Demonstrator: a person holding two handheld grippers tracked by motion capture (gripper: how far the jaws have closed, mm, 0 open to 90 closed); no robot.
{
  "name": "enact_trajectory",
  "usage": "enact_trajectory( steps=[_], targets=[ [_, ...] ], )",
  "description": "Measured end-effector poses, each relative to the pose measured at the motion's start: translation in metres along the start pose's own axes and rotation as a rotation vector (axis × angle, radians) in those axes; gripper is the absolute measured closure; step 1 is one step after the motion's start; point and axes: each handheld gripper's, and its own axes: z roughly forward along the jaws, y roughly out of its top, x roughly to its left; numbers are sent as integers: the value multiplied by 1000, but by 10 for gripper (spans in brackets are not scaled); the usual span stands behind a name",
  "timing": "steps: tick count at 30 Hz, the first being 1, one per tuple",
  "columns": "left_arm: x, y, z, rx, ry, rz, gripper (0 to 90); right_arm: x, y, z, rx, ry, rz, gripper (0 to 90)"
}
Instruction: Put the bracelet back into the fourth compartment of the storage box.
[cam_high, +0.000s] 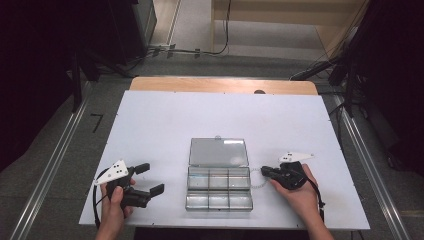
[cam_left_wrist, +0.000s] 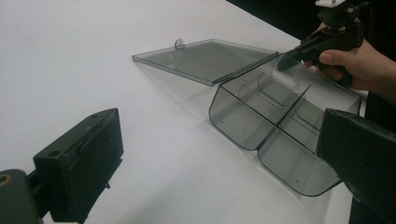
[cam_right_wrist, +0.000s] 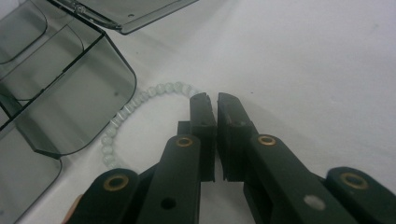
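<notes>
A clear grey compartment box (cam_high: 218, 194) lies near the table's front edge with its lid (cam_high: 218, 151) folded flat behind it; its compartments (cam_left_wrist: 280, 121) look empty. A pale bead bracelet (cam_high: 256, 178) lies on the table just right of the box. My right gripper (cam_high: 263, 171) is shut, with its tips at the bracelet's (cam_right_wrist: 140, 95) far side, where the beads run under the jaws; I cannot tell whether a bead is pinched. My left gripper (cam_high: 145, 177) stands open to the left of the box with nothing between its jaws.
The white table (cam_high: 200, 115) has bare room behind and beside the box. A wooden strip (cam_high: 222, 84) runs along its far edge. Metal rails (cam_high: 55, 165) flank the table, and cables (cam_high: 190, 50) lie on the floor beyond it.
</notes>
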Motion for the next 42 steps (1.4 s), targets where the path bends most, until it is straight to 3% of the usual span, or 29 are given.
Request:
enact_trajectory(
  steps=[11, 22, 42],
  targets=[
    [3, 0, -3, -11, 5, -7, 3, -1, 1, -1, -23, 40, 19, 856],
    [2, 0, -4, -16, 7, 2, 3, -3, 4, -15, -93, 90, 59, 856],
    [1, 1, -5, -26, 8, 8, 3, 2, 14, -50, -217, 93, 60, 856]
  ],
)
